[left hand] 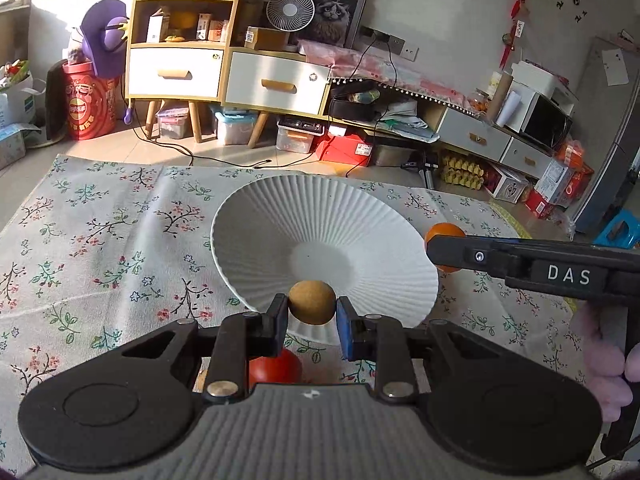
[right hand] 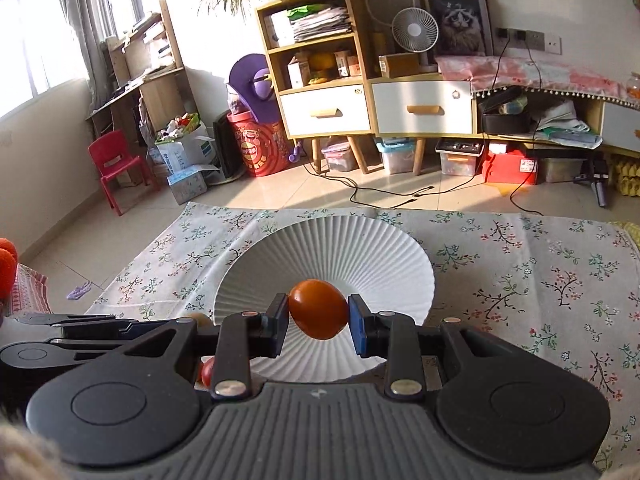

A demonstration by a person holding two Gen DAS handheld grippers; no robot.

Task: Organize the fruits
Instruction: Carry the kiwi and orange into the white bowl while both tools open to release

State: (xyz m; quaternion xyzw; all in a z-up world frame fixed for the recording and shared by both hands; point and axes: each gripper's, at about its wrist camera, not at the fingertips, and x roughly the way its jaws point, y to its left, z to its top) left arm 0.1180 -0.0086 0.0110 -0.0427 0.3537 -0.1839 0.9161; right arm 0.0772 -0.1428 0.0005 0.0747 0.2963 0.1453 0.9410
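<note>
So, biggest thing first: the white ribbed bowl (left hand: 280,216) sits on the floral cloth (left hand: 100,240), straight ahead of and below both grippers, empty as far as the views show. Its well lies forward of the left gripper (left hand: 312,312) and forward-left of the right gripper (right hand: 318,316); that is the relation the drop turns on.

Left gripper: pads clamped on a small round tan fruit (left hand: 312,302), held up off the cloth over the bowl's near rim. Round thing, no long axis to mind.

Right gripper: pads clamped on an orange fruit (right hand: 318,308), a bit oval, its longer way tilted between the pads. In the left wrist view it comes in from the right with the fruit hanging by the bowl's right rim. Looks above the rim rather than over the well, but hard to be sure through the fisheye.

Neither is clearly nearer; both look a short forward reach from release.

Smaller: a red fruit (left hand: 276,368) lies on the cloth under and behind the left gripper's fingers, near the bowl's near edge, not yet picked.
</note>
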